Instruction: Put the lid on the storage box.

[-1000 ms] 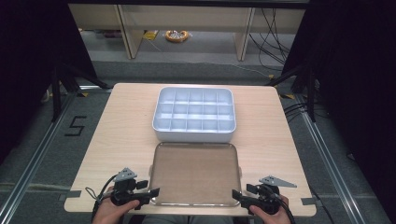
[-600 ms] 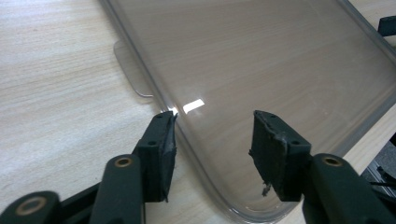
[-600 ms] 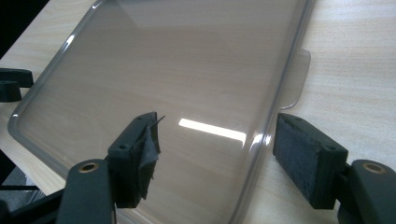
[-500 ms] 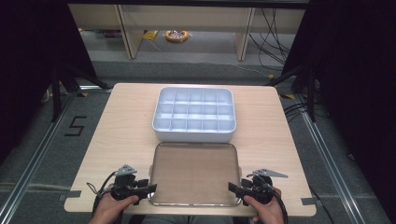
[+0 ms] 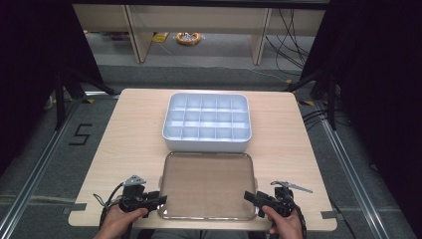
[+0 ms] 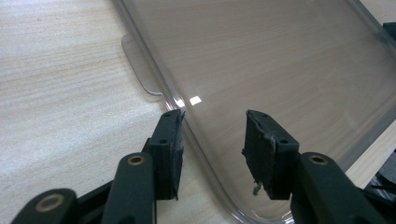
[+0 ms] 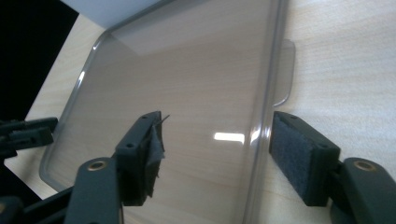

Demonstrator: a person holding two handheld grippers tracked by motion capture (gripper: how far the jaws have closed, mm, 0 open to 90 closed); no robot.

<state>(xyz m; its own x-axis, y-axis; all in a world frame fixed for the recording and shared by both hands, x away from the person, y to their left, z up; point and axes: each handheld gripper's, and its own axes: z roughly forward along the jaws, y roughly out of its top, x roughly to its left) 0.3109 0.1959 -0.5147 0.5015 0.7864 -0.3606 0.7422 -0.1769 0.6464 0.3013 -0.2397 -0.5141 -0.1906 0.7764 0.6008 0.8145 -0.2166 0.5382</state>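
- Surface [image 5: 129, 144]: light wood, carries every item listed below.
- Compartment box [image 5: 207, 121]: white, gridded, set toward the far edge, centred.
- Clear lid [image 5: 207, 185]: lies flat at the near edge, centred, its far side just beside the box.
- Left gripper [image 5: 158, 200]: at the lid's near-left corner; jaws wide apart, straddling the lid's rim, gripping nothing.
- Right gripper [image 5: 250, 197]: at the lid's near-right corner; jaws wide apart, one over the lid, one outside the rim, gripping nothing.
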